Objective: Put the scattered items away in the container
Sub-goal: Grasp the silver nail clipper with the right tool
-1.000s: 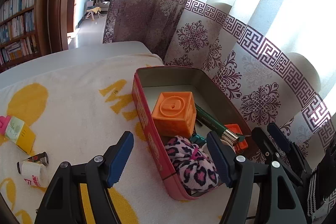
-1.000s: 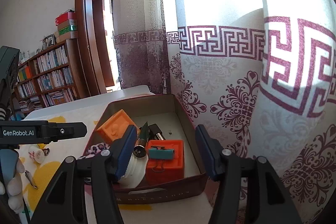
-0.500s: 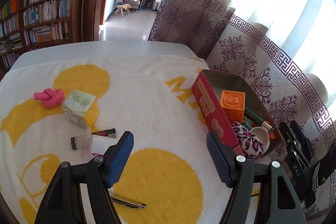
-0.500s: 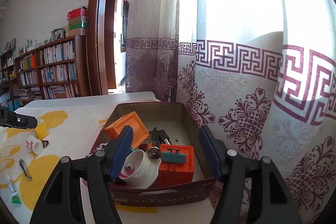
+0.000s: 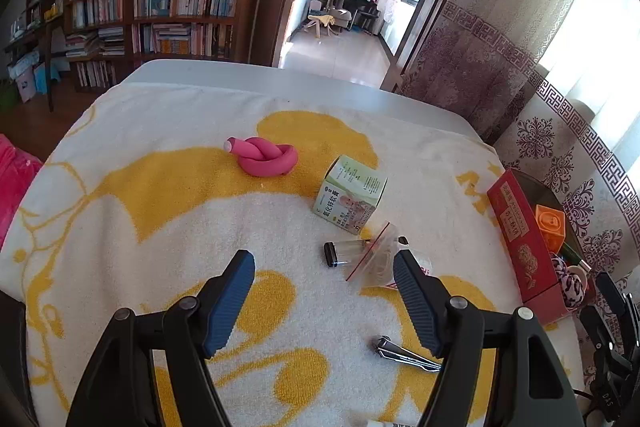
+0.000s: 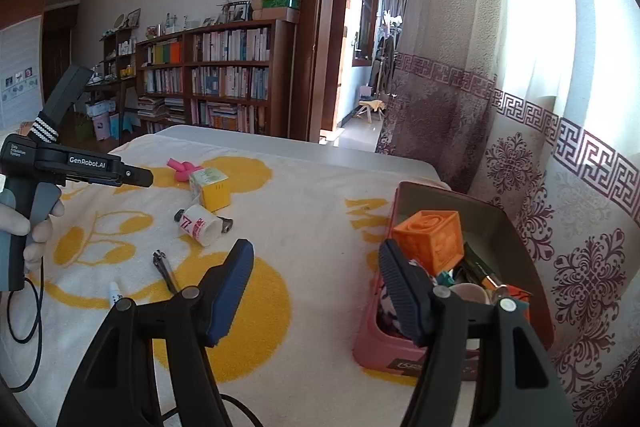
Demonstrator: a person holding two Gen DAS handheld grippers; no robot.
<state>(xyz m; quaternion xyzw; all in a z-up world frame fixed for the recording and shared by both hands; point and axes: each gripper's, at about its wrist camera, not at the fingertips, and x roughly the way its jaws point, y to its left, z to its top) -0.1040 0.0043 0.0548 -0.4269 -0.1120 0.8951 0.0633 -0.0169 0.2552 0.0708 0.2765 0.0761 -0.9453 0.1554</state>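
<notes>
While both my left gripper (image 5: 324,301) and right gripper (image 6: 316,287) gape wide and empty, the nail clipper (image 5: 406,353) lies near my left fingers; the red tin (image 5: 524,247) sits far right.

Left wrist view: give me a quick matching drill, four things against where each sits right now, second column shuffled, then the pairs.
Things:
1. orange cube
2. pink knotted tube
3. nail clipper
4. green carton

Places:
A. on the towel, low in the view by the left gripper
B. inside the red tin
C. farthest out on the towel, on a yellow patch
D. standing just beyond the clear zip bag

Pairs: 1-B, 2-C, 3-A, 4-D
</notes>
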